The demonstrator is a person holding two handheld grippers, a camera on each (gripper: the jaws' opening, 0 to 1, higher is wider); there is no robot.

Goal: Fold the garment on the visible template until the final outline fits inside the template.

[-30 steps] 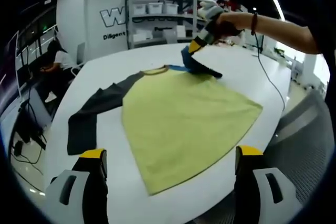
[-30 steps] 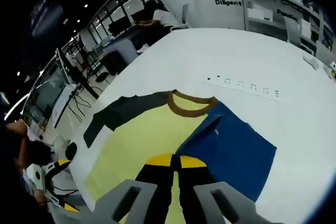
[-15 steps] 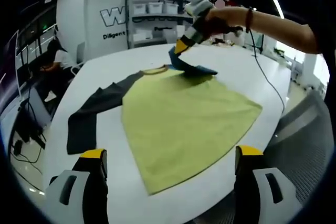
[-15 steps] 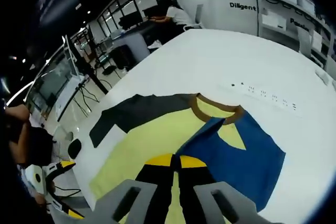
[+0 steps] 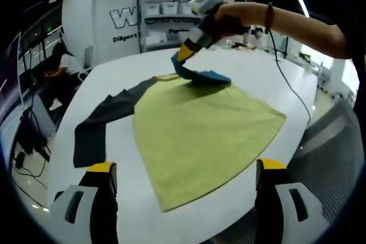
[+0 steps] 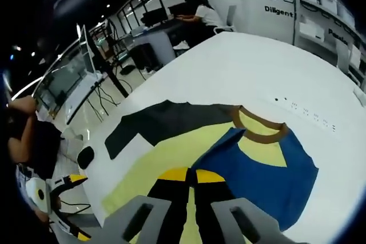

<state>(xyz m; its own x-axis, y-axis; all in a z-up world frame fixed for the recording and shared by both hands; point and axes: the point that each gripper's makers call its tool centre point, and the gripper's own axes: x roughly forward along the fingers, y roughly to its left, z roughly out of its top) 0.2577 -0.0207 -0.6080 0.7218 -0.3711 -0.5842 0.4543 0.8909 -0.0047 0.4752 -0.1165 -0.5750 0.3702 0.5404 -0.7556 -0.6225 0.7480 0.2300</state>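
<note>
Soft yellow garment point(image 5: 200, 135), blue sleeve point(image 6: 269, 178) pinched in right tongs point(image 6: 191, 176)

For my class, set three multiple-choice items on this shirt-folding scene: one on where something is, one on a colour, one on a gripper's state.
1. Where does the dark sleeve lie?
A. flat on the white table
B. over a chair
C. in a bin

2. What colour is the shirt body?
A. red
B. yellow-green
C. white

3. What is the right gripper doing?
A. hanging open
B. resting on the table
C. shut on the blue sleeve

Answers:
1 A, the sleeve is spread on the tabletop.
2 B, the left gripper view shows its broad yellow-green panel.
3 C, its closed jaws lift the blue cloth over the collar.
</note>
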